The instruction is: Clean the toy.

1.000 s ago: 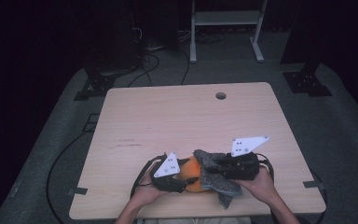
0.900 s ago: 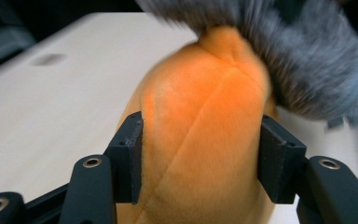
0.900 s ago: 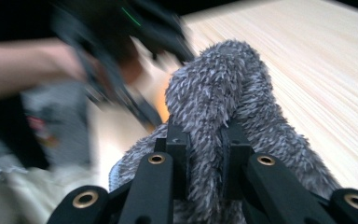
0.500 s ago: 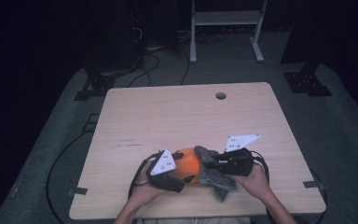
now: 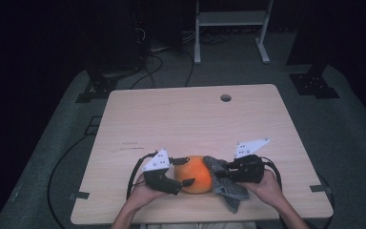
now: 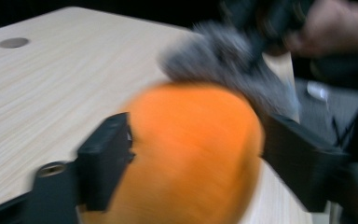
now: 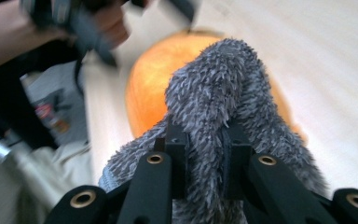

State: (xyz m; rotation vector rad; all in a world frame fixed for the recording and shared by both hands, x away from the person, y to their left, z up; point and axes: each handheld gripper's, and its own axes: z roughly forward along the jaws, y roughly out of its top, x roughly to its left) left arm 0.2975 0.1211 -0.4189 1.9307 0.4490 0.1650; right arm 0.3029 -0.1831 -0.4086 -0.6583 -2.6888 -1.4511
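On the table (image 5: 171, 119), near its near edge, the left gripper (image 5: 183, 174) has its jaws wide around the orange ball (image 5: 198, 174); they have just been opening, and whether they touch it is too blurred to tell. The ball sits mid-table between both grippers. A grey cloth (image 5: 226, 183) lies against the ball's right side, clamped in the narrow jaws of the right gripper (image 5: 219, 174). A hole (image 5: 225, 98) marks the far side.
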